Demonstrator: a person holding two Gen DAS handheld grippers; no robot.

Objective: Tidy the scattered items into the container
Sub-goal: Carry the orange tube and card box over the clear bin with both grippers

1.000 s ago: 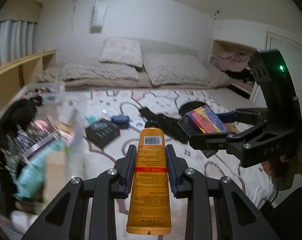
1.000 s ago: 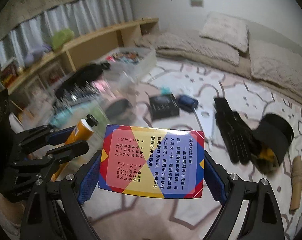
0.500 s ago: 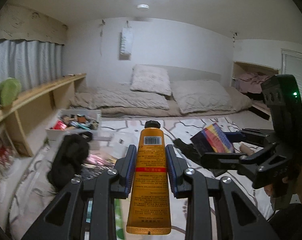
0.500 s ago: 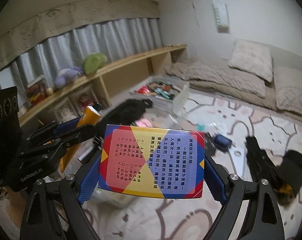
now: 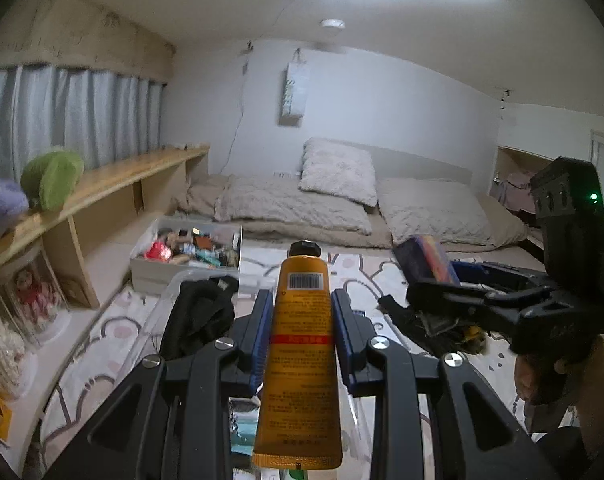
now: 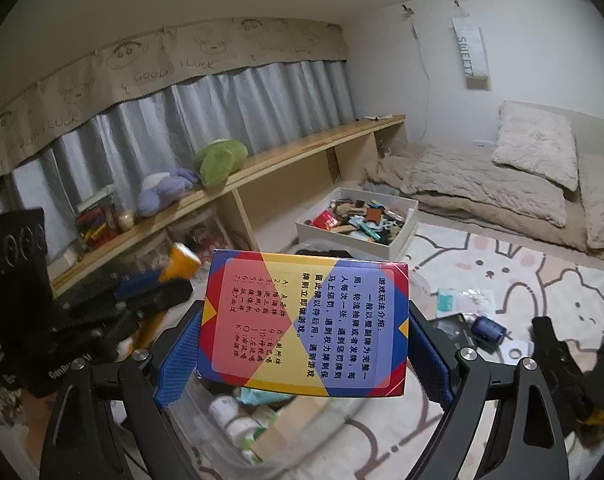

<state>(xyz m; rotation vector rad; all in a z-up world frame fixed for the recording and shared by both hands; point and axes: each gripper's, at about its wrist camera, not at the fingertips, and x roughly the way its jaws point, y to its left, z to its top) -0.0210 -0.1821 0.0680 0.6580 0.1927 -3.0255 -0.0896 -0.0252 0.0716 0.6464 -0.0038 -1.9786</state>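
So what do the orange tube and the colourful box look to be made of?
Orange tube: likely soft plastic or laminate, smooth satin sheen, crimped flat end, black screw cap. Colourful box: apparently thin printed cardboard, glossy, with sharp folded edges and flat faces.

The left tool (image 5: 300, 320) clamps an orange tube (image 5: 300, 344) between its blue pads (image 5: 262, 320), black cap pointing away, barcode facing up. To the right, the right tool (image 5: 441, 280) grips a colourful box (image 5: 425, 258), a hand (image 5: 561, 376) wrapped round its handle. Beyond the tube, a white bin (image 5: 186, 262) full of odds and ends stands on the floor beside a wooden shelf (image 5: 114, 188). A black garment (image 5: 200, 316) lies over the rim of a clear container (image 5: 102, 336) just below the tools. Pillows (image 5: 337, 170) and a duvet rest on the bed (image 5: 341, 232) at the far wall. A green plush (image 5: 52, 178) sits on the shelf in front of grey curtains (image 5: 70, 120).
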